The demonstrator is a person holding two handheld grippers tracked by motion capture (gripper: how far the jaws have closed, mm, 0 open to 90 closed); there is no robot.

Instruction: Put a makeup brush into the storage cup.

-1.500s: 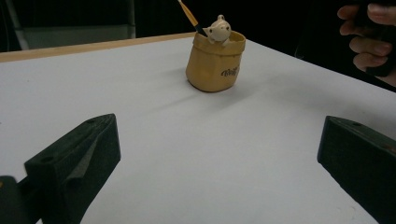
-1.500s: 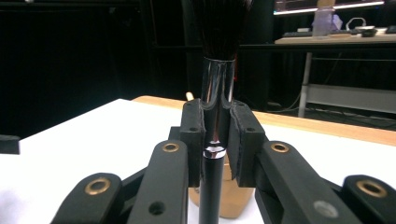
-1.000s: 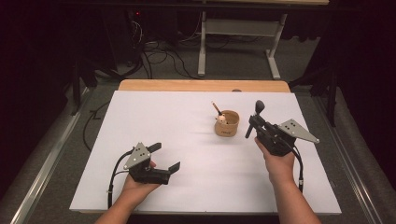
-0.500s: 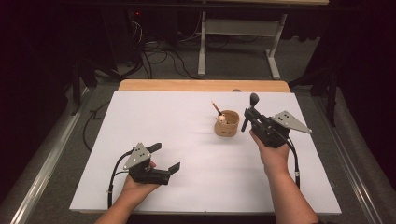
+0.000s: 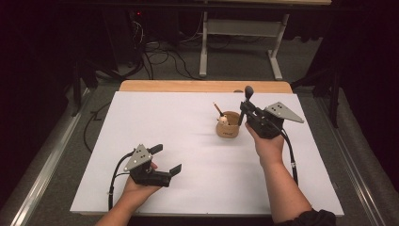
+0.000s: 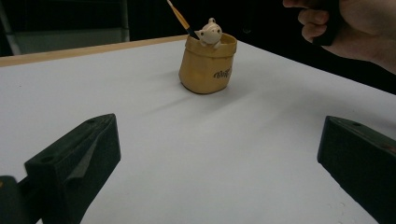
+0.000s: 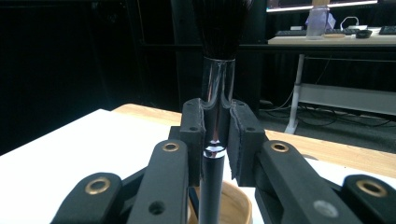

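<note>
Brush (image 7: 215, 84) clamped upright in right gripper (image 5: 246, 111), chrome ferrule plain in right gripper view; left gripper (image 5: 165, 159) jaws apart; sack-shaped holder (image 5: 228, 125) beside.

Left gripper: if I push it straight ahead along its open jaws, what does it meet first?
Probably the tan holder cup with the pencil in it. The left gripper has bare white table ahead until that cup, which sits slightly left of centre, so a glancing hit is possible.
</note>
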